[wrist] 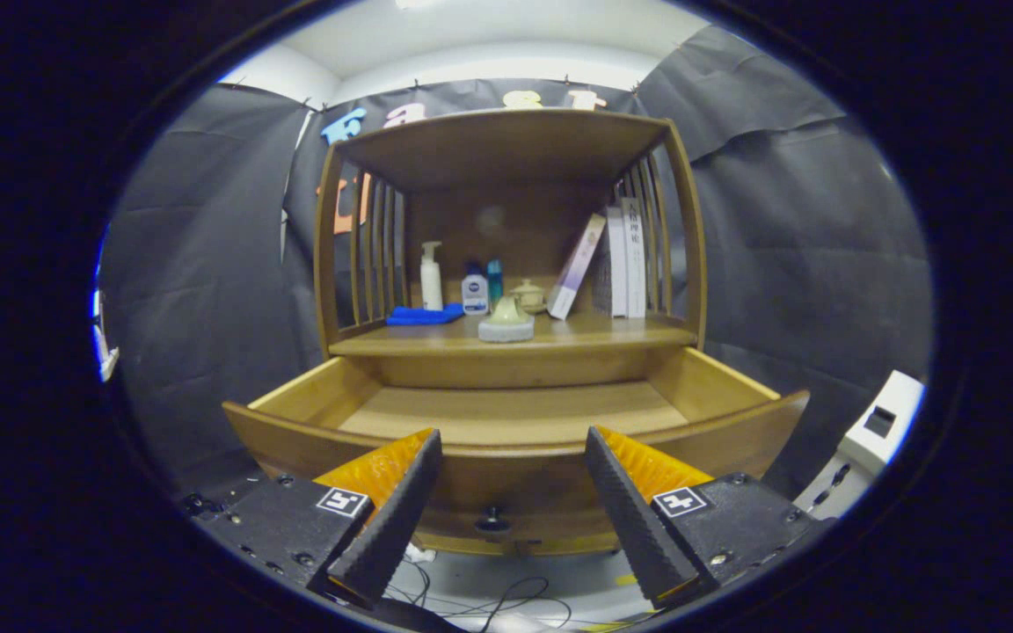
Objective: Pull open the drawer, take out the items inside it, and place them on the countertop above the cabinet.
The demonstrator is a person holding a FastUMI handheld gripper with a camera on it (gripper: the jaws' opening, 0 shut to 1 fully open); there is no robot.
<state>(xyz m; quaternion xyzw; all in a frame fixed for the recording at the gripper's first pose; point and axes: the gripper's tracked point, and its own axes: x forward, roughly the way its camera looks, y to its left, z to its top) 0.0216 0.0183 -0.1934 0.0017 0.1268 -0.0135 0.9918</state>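
Wooden and pale, the drawer (506,413) is standing pulled well out of the cabinet (506,220), its curved front rail running crosswise just ahead of the jaws and its knob (492,519) sitting low between them. The gripper (506,492) is hanging released, jaws spread wide and gripping nothing, pointing straight at the middle of the drawer front. What I can see of the drawer floor, beyond the rail, is looking bare; the strip just behind the rail is hidden, so I cannot tell whether anything is lying there. Beyond and above the drawer, on the tabletop (612,334), a teapot (506,318) is sitting at the near edge, dead ahead of the jaws, with a blue cloth (424,314) and bottles (474,292) further back and books (621,264) leaning off to the right. Judging from this, the taking-out seems done or nearly so; any next reach would be going forward and down over the rail.
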